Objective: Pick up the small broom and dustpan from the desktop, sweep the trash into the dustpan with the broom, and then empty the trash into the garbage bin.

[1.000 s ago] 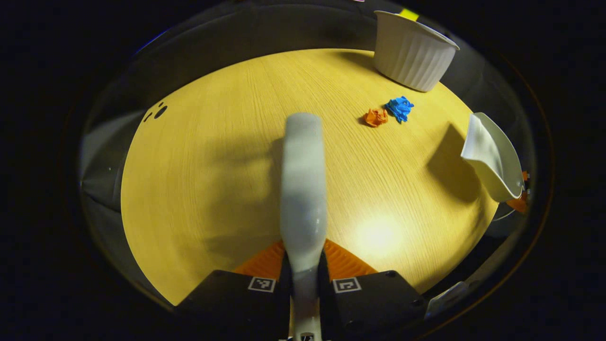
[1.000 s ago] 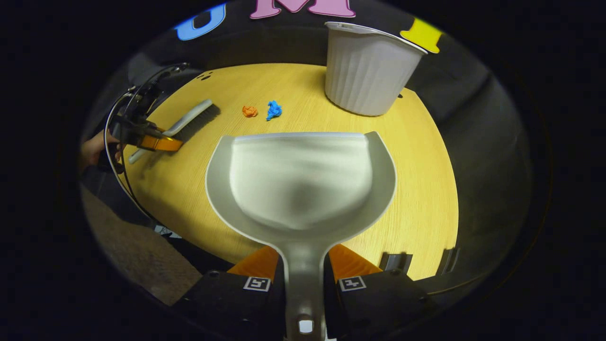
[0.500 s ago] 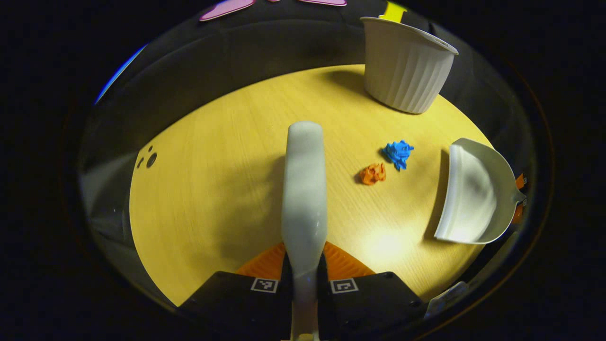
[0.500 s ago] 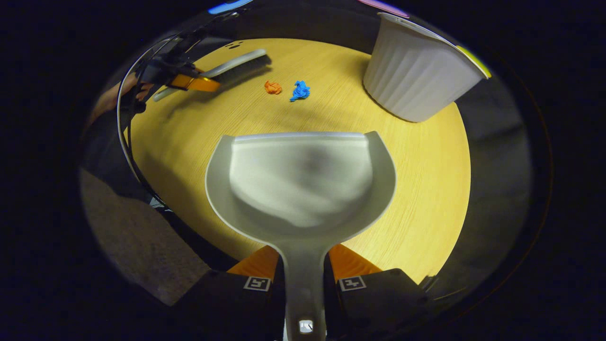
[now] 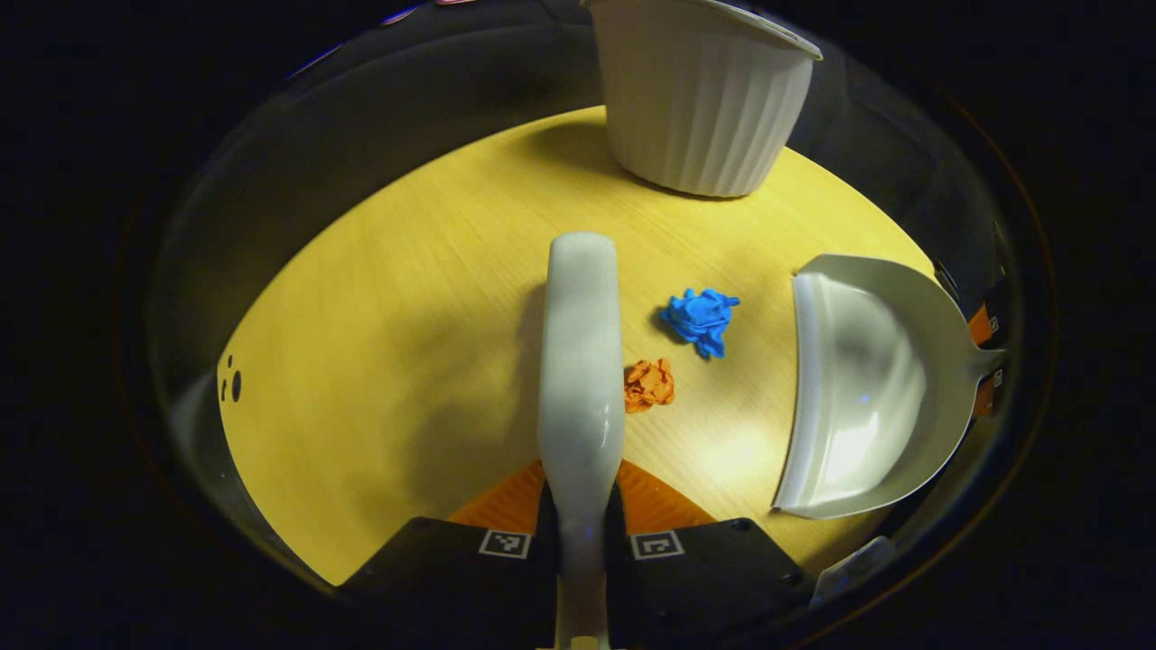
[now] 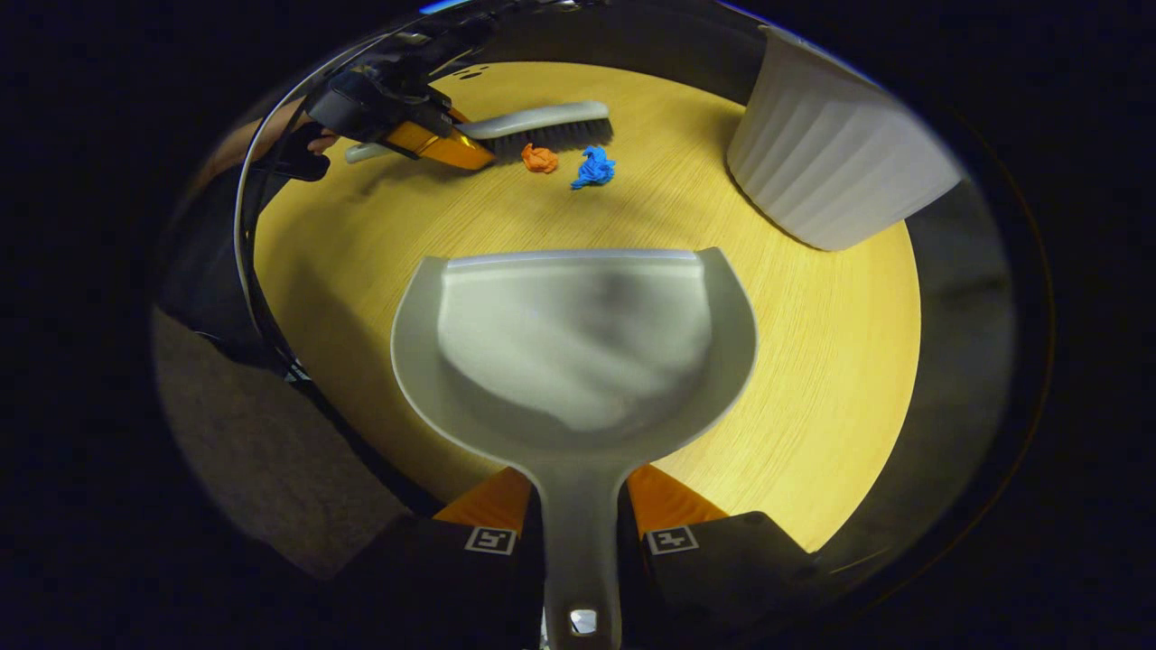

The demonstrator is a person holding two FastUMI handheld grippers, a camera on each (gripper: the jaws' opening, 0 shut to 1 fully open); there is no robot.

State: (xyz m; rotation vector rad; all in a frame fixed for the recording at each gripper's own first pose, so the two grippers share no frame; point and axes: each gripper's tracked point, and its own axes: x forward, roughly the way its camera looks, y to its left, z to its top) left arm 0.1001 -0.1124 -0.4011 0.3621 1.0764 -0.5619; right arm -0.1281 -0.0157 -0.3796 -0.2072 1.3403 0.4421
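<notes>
Left gripper (image 5: 579, 506) clamped on broom (image 5: 580, 361) handle; right gripper (image 6: 579, 515) clamped on dustpan (image 6: 573, 343) handle. Orange paper wad (image 5: 648, 385) just right of broom, blue paper wad (image 5: 699, 318) farther, dustpan mouth facing both. White ribbed garbage bin (image 5: 698, 99) at far edge of wooden desktop (image 5: 388, 361).

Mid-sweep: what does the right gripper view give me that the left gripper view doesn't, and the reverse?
Right gripper view: the grey broom side-on, dark bristles beside the orange paper wad, plus the left gripper, the hand holding it, and the floor. Left gripper view: the right gripper clamping the grey plastic dustpan by its handle. Both: broom, dustpan, orange wad, blue paper wad, white ribbed bin, yellow wooden table.
</notes>
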